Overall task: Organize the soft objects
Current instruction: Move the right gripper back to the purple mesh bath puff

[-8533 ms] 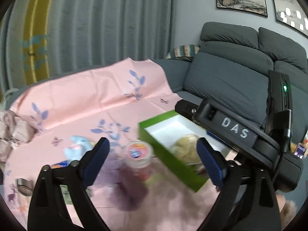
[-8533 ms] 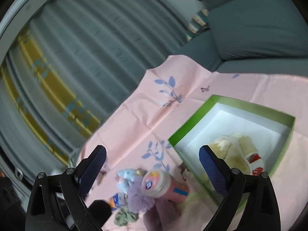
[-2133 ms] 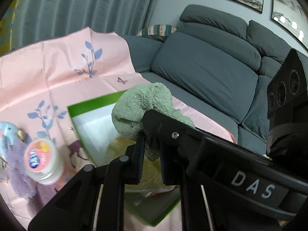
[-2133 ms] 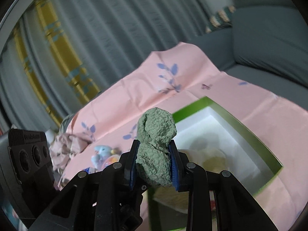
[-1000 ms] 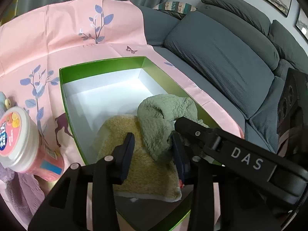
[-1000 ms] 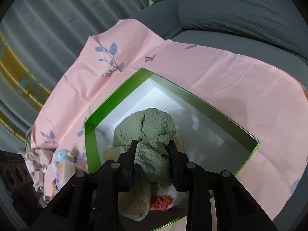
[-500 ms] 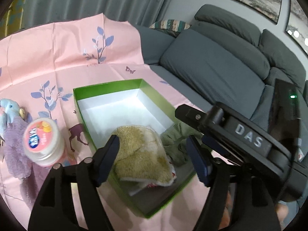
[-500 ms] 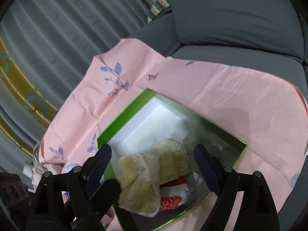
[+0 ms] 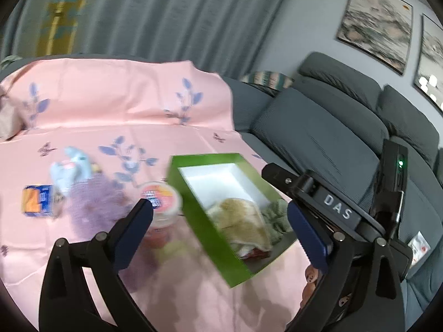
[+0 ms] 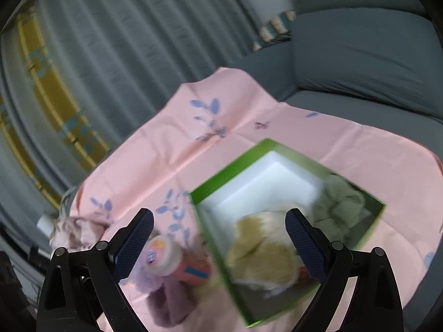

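A green box (image 9: 213, 238) with a white inside sits on the pink cloth (image 9: 124, 102). In it lie a yellow fluffy towel (image 9: 243, 215) and a sage green cloth (image 9: 277, 218) at its right side. The box (image 10: 221, 251), towel (image 10: 263, 246) and green cloth (image 10: 343, 199) also show in the right wrist view. A purple fuzzy cloth (image 9: 91, 207) and a light blue plush toy (image 9: 72, 171) lie left of the box. My left gripper (image 9: 221, 235) is open and empty above the box's near edge. My right gripper (image 10: 218, 246) is open and empty above the box.
A pink jar with a white lid (image 9: 160, 207) lies between the purple cloth and the box. A small orange and blue packet (image 9: 36, 199) lies at the far left. A crumpled beige cloth (image 10: 74, 232) lies further left. A grey sofa (image 9: 332, 138) runs along the right.
Both grippers have let go of the green cloth, which now lies in the box. Both have opened wide, pulled back and swung left; the frames are blurred.
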